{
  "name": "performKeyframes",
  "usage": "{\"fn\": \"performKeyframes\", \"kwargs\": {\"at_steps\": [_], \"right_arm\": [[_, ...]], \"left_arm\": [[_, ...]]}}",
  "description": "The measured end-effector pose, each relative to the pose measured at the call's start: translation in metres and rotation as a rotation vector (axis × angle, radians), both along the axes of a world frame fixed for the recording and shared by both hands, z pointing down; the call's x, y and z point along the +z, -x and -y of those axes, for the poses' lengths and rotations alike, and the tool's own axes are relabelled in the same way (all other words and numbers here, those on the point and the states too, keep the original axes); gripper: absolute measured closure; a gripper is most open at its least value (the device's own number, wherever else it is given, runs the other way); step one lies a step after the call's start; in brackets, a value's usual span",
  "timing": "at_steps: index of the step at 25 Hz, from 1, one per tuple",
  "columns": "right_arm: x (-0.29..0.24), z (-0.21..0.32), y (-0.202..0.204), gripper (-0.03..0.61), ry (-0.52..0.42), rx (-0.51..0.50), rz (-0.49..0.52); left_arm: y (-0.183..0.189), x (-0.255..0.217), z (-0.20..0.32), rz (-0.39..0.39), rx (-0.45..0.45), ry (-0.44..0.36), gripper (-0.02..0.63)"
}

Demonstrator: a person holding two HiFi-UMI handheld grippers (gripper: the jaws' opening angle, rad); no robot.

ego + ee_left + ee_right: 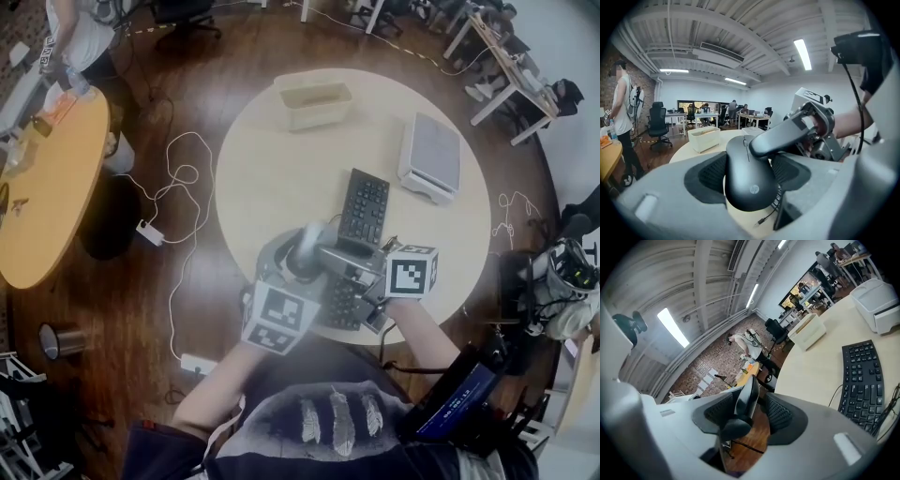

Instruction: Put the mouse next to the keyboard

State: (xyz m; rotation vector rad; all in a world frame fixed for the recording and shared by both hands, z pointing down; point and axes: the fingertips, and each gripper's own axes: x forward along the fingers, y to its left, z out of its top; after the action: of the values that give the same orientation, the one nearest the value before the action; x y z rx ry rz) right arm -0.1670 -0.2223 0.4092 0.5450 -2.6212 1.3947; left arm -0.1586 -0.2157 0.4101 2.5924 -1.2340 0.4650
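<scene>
Your left gripper [751, 172] is pinching the black mouse [752, 187]: both pads sit against its sides, with the mouse's nose pointing away from the camera. Mouse is lifted off the surface, over the near part of the round table [272, 178], just left of the keyboard [364, 208] in the head view.

Your right gripper [749, 414] has its jaws spread. The mouse shows edge-on between them; the left pad is close to it and the right pad stands clear. In the left gripper view, one of the right gripper's fingers [787, 136] lies across the mouse's top.

Both grippers meet at the table's near edge, marker cubes toward you.

Keyboard lies lengthwise away from you, its near end under the grippers. A thin black cable [769, 215] shows under the mouse; can't tell whose it is.

Farther back on the table:
- beige open bin [314, 103], far side
- white box-shaped device [431, 155], right of the keyboard, apart from it

Off the table: orange round table [47, 178] to the left, and a person [621, 112] standing beside it.
</scene>
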Motion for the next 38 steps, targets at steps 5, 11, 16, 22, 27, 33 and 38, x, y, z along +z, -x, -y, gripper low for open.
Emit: {"fn": "performKeyframes", "kwargs": {"at_steps": [5, 11, 16, 22, 27, 33, 38], "right_arm": [[-0.003, -0.003, -0.006, 0.407, 0.005, -0.016, 0.042], [-0.011, -0.009, -0.038, 0.459, 0.001, -0.023, 0.102], [-0.010, -0.017, -0.085, 0.463, 0.002, -0.008, 0.114], [-0.001, -0.018, -0.131, 0.466, 0.017, 0.077, 0.122], [0.008, -0.025, -0.182, 0.469, 0.044, 0.141, 0.151], [0.014, -0.036, -0.234, 0.468, 0.065, 0.163, 0.181], [0.017, -0.047, -0.257, 0.468, 0.070, 0.130, 0.153]], "left_arm": [[-0.017, -0.001, -0.003, 0.031, 0.006, 0.009, 0.307], [-0.049, -0.004, -0.009, 0.085, 0.008, 0.012, 0.305], [-0.096, -0.001, -0.017, 0.102, 0.051, 0.031, 0.305], [-0.132, 0.003, -0.025, 0.107, 0.124, 0.084, 0.304], [-0.148, -0.005, -0.036, 0.074, 0.102, 0.091, 0.299], [-0.147, 0.006, -0.056, 0.141, 0.055, 0.126, 0.299], [-0.142, 0.020, -0.069, 0.147, 0.005, 0.192, 0.301]]}}
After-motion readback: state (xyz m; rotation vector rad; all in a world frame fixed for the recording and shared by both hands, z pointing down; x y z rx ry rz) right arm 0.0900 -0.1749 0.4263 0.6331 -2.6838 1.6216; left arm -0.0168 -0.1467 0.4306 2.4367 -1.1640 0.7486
